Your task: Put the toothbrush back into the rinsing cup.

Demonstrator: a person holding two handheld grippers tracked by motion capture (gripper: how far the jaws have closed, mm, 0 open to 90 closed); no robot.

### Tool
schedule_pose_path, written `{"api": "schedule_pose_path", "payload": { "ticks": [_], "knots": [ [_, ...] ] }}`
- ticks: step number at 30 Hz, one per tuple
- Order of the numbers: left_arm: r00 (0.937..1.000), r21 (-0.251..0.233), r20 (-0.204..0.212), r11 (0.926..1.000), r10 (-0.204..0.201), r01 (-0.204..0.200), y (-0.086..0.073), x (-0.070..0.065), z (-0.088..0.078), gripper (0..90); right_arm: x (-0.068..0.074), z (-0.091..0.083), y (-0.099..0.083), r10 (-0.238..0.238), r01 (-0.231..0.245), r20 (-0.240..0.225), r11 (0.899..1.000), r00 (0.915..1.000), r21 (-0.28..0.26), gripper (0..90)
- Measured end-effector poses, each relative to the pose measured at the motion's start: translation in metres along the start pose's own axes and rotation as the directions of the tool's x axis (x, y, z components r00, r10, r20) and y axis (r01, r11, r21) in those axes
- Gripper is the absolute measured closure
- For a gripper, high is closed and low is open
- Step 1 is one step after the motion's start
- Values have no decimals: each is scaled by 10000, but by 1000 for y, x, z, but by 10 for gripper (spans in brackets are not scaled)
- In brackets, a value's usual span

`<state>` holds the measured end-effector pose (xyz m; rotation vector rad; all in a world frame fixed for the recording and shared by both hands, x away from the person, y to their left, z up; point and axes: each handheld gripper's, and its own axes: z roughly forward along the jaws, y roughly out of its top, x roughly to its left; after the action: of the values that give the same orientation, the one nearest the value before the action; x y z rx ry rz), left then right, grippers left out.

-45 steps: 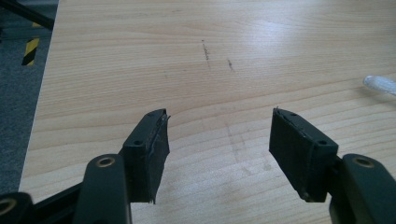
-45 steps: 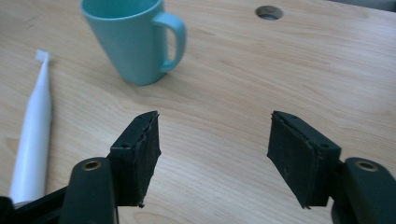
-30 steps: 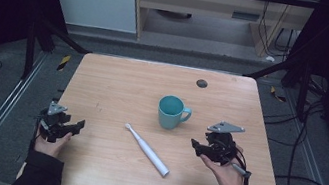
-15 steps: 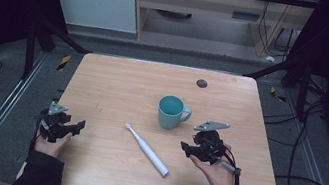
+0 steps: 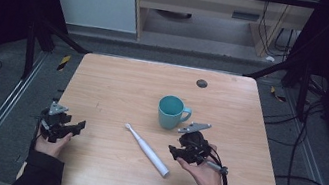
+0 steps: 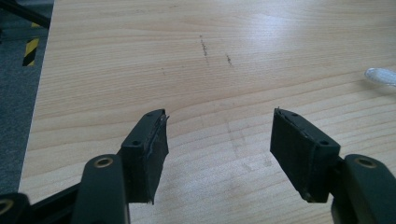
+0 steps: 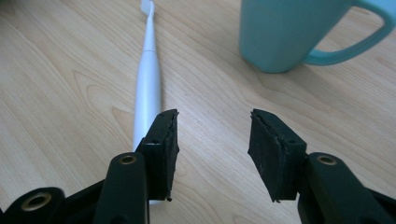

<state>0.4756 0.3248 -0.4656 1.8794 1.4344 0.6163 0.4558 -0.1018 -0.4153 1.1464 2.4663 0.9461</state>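
Observation:
A white electric toothbrush (image 5: 147,150) lies slantwise on the wooden table (image 5: 118,85), head toward the far left. A teal mug (image 5: 171,112) stands just behind it, handle to the right. My right gripper (image 5: 172,151) hovers open beside the toothbrush's thick end. In the right gripper view the toothbrush (image 7: 148,88) runs up past the left jaw and the mug (image 7: 292,32) stands ahead to the right, while the right gripper (image 7: 212,140) holds nothing. My left gripper (image 5: 77,125) rests open near the table's left edge; in its own view the left gripper (image 6: 217,140) is empty over bare wood.
A small dark round spot (image 5: 201,83) marks the table's far side. A metal frame and cables (image 5: 305,146) surround the table on the floor. The toothbrush head (image 6: 380,77) shows at the right edge of the left gripper view.
My right gripper has moved left and toward the near edge, from beside the mug to the toothbrush's thick end. The left gripper has stayed put.

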Motion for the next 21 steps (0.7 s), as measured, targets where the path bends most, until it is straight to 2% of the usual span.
{"api": "schedule_pose_path", "payload": {
  "ticks": [11,21],
  "knots": [
    [10000,33,21,10000,16,-16,0,0,1,359,14,17,6,-360,377,-450,9986,9983,380,532],
    [10000,60,53,10000,28,-28,0,0,1,360,24,32,9,-465,534,-755,9942,9961,932,542]
  ]
}}
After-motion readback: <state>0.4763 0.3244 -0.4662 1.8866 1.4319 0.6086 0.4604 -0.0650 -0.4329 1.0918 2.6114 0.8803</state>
